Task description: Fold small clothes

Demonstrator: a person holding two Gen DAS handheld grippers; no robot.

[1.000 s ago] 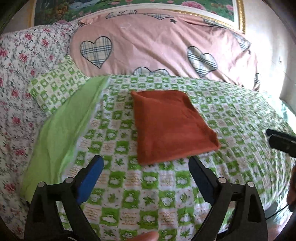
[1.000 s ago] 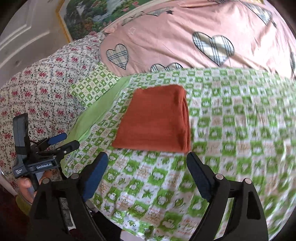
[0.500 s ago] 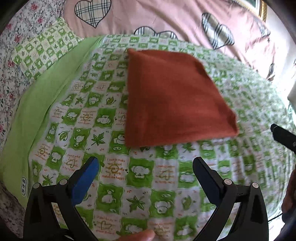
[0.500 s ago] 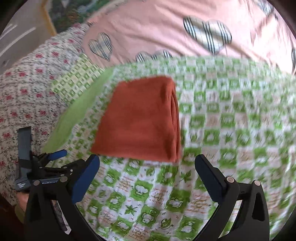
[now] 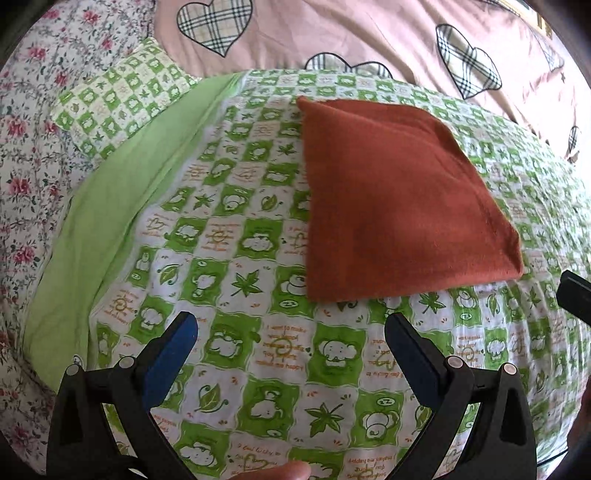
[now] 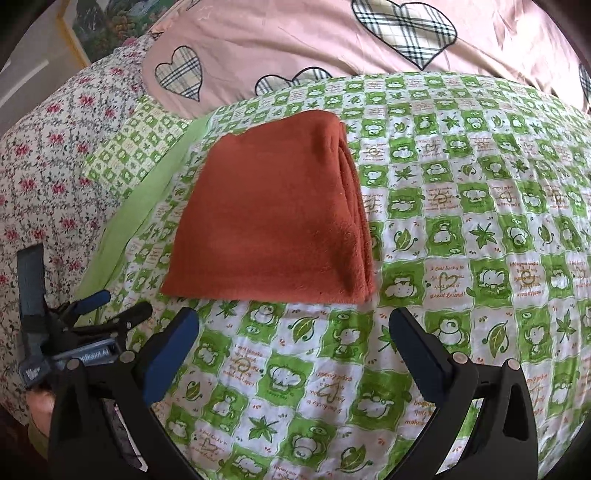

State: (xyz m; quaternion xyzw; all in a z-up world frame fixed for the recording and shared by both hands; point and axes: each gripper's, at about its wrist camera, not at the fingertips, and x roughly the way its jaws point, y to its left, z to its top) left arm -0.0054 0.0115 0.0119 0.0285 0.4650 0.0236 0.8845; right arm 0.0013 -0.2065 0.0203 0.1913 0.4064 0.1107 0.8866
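Observation:
A rust-orange cloth [image 5: 399,206] lies folded flat on the green-and-white checked bedspread [image 5: 258,369]; in the right wrist view the cloth [image 6: 273,221] shows stacked folded layers along its right edge. My left gripper [image 5: 290,343] is open and empty, just short of the cloth's near left corner. My right gripper [image 6: 293,339] is open and empty, just short of the cloth's near edge. The left gripper also shows in the right wrist view [image 6: 85,332] at the far left, off the bed's side. The right gripper's tip [image 5: 574,299] shows at the left wrist view's right edge.
A pink quilt with plaid hearts [image 5: 369,37] lies behind the cloth. A small checked pillow [image 5: 122,99] and a plain green strip [image 5: 110,221] lie to the left, beside a floral sheet [image 5: 26,147]. A framed picture [image 6: 99,26] hangs at the far left.
Both grippers have moved in closer to the bed and the cloth, which now looks larger. The cloth has not moved. Both grippers stay open.

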